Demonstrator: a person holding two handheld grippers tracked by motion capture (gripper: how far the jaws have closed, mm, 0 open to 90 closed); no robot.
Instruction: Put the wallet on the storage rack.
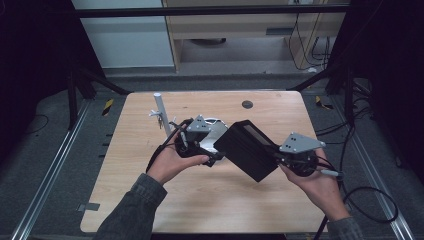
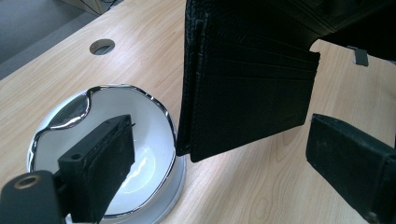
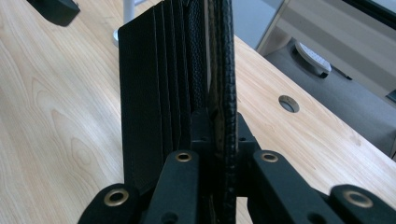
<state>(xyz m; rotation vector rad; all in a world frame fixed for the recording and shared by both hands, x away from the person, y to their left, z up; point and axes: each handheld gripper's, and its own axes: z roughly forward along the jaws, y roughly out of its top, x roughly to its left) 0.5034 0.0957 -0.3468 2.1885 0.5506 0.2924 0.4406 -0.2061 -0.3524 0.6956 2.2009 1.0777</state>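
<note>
— So, what has the right gripper [image 1: 274,156] got hold of?

— A black leather wallet [image 1: 248,149], just right of centre in the high view. Its jaws are clamped tight on one edge; in the right gripper view the wallet [image 3: 187,84] stands on edge, rising from between the jaws up the middle of the frame, card slots fanned out to the left.

— And the left gripper [image 1: 216,156]?

— Its jaws stand wide apart with nothing between the pads. In the left gripper view one jaw sits at the lower left and the other at the right edge, and the wallet [image 2: 247,88] hangs in the upper middle, above and beyond the gap, touching neither.

— What's underneath?

— A white bowl with a shiny rim [image 2: 154,154], lower left in that view, on the wooden table [image 1: 210,200]. The wallet's lower corner hangs just past the bowl's right rim.

— Anything else?

— A small white post [image 1: 161,111] stands upper left of the hands.
</note>
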